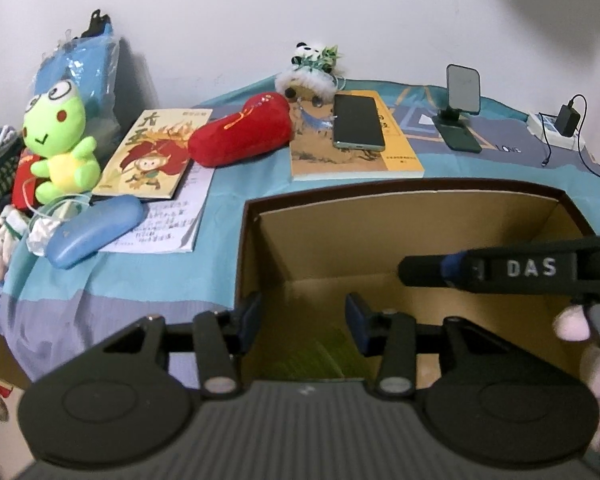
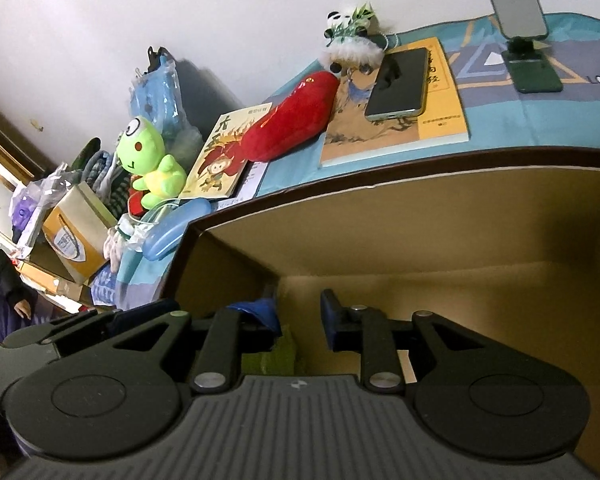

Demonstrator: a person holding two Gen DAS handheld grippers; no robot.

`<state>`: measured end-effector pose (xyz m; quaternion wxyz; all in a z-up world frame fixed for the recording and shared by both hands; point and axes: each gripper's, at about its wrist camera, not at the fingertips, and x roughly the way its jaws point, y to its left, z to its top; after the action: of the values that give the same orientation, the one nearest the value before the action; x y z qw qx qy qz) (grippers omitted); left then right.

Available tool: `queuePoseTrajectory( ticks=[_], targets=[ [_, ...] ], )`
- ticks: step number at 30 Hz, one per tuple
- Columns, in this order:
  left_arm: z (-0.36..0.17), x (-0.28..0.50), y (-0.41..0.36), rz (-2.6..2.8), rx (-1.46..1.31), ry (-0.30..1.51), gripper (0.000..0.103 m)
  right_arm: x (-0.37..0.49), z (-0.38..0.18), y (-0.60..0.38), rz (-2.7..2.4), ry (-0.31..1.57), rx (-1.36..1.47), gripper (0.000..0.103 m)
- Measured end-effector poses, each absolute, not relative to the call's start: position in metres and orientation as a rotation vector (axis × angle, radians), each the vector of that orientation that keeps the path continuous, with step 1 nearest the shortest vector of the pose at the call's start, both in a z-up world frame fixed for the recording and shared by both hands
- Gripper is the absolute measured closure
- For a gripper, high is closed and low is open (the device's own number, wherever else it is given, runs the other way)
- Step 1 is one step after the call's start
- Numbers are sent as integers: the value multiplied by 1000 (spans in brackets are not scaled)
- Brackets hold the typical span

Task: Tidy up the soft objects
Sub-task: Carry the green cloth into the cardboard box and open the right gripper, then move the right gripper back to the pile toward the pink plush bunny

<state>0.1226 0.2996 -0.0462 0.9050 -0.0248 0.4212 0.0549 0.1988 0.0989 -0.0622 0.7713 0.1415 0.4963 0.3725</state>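
Observation:
An open cardboard box (image 1: 420, 216) (image 2: 420, 208) stands on the blue bedspread. A green soft thing (image 1: 320, 356) (image 2: 280, 354) lies on its floor. My left gripper (image 1: 302, 320) is open and empty over the box's near left corner. My right gripper (image 2: 300, 316) is open and empty above the box; it also shows in the left wrist view (image 1: 500, 270). A green frog plush (image 1: 60, 140) (image 2: 150, 160) sits at the far left. A red plush (image 1: 240, 130) (image 2: 292, 116) lies across a book. A panda plush (image 1: 314, 68) (image 2: 352, 36) sits by the wall.
Two books (image 1: 152, 152) (image 1: 356, 148), a phone (image 1: 358, 120), a phone stand (image 1: 462, 108), a power strip with charger (image 1: 556, 128), a blue glasses case (image 1: 94, 230) and a paper sheet (image 1: 168, 220) lie on the bed. Boxes and bags (image 2: 76, 236) crowd the left.

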Motion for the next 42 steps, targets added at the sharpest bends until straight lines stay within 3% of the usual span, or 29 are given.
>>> queuePoseTrajectory(
  ticks=[22,42],
  targets=[
    [-3,49,183,186,-26,823,50,132,-27,-14,864,1004,363,93],
    [-32,-3,47,-138,-6,877,48,81,-55,-185,555,1001,424,92]
  ],
)
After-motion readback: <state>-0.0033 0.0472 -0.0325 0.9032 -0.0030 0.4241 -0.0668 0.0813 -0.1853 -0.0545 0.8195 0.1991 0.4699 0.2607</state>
